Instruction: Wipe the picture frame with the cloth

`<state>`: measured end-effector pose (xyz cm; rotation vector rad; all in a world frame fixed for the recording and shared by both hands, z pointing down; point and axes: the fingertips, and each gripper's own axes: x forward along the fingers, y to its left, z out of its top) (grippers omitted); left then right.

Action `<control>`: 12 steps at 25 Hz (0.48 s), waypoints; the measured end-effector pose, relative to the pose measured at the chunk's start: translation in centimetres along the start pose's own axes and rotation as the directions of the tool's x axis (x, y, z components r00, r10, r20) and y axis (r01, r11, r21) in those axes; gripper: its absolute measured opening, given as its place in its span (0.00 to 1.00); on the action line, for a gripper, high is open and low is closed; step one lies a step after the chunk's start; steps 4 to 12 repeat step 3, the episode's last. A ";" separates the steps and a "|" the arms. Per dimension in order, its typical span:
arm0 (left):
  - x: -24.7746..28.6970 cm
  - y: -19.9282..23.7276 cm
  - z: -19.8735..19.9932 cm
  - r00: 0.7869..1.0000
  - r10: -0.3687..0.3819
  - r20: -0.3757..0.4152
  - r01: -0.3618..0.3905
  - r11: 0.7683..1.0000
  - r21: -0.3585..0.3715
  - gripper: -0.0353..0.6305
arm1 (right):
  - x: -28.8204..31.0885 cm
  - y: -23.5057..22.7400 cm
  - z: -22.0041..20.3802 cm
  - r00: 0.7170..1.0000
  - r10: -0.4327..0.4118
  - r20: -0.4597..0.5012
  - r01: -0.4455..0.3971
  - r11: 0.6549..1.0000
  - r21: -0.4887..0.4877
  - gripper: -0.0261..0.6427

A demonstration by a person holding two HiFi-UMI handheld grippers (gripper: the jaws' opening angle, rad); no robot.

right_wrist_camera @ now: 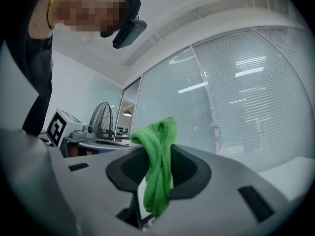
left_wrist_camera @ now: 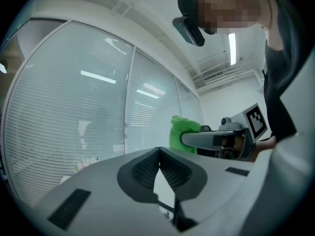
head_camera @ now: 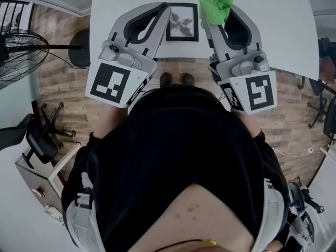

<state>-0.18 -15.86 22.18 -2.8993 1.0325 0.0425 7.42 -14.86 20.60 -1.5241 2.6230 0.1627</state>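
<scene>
Fig. (head view): R gripper [right_wrist_camera: 158,151] pinches the green cloth [head_camera: 216,1], which is bunched at its tips. L gripper [left_wrist_camera: 159,154] is pressed together, empty. Picture frame [head_camera: 182,21] lies flat on the table [head_camera: 273,25], btwn the two. To wipe well, I'd tip R down so cloth, not plastic, meets the glass, w/ light strokes.

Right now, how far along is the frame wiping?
Done: the cloth is picked up, clamped in the right gripper. In hand: it hangs beside the frame on the table, not on it; the left gripper is shut and empty. Left: apparently all the wiping.
</scene>
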 end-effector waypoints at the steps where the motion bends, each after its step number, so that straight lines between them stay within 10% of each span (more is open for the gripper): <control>1: 0.0 0.1 0.0 1.000 -0.002 0.000 0.002 1.000 0.001 0.07 | 0.0 0.0 0.0 1.000 -0.002 0.000 0.002 1.000 -0.001 0.20; 12: 0.1 0.2 0.0 1.000 -0.007 0.001 0.007 1.000 0.004 0.07 | 0.1 0.0 0.0 1.000 -0.007 0.000 0.007 1.000 -0.002 0.20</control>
